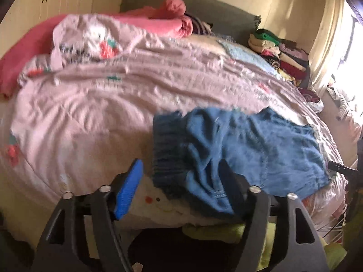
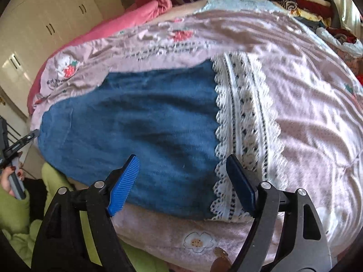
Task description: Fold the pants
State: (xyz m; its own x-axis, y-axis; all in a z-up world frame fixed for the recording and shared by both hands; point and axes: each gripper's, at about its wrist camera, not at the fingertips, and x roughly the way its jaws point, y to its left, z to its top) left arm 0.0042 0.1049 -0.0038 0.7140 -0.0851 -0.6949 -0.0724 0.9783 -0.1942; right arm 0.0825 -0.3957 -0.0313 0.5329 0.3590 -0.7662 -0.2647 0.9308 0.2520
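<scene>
Blue denim pants (image 1: 249, 149) lie flat on the pink bed cover (image 1: 90, 117) near its front edge. Their ribbed waistband (image 1: 163, 149) faces left in the left wrist view. My left gripper (image 1: 180, 170) is open around the waistband's near corner; the left pad (image 1: 129, 190) is clear of the cloth, and the dark right finger (image 1: 231, 188) lies against the denim. In the right wrist view the pants (image 2: 136, 122) end in a white lace hem (image 2: 245, 124). My right gripper (image 2: 181, 161) hovers open over the leg by that hem, with nothing pinched.
Folded clothes are stacked (image 1: 281, 54) at the bed's far right, and a rolled pink blanket (image 1: 172, 15) lies by the headboard. Cream wardrobe doors (image 2: 45, 22) stand to the left. A hand (image 2: 11, 176) in a green sleeve holds the other gripper (image 2: 15, 142).
</scene>
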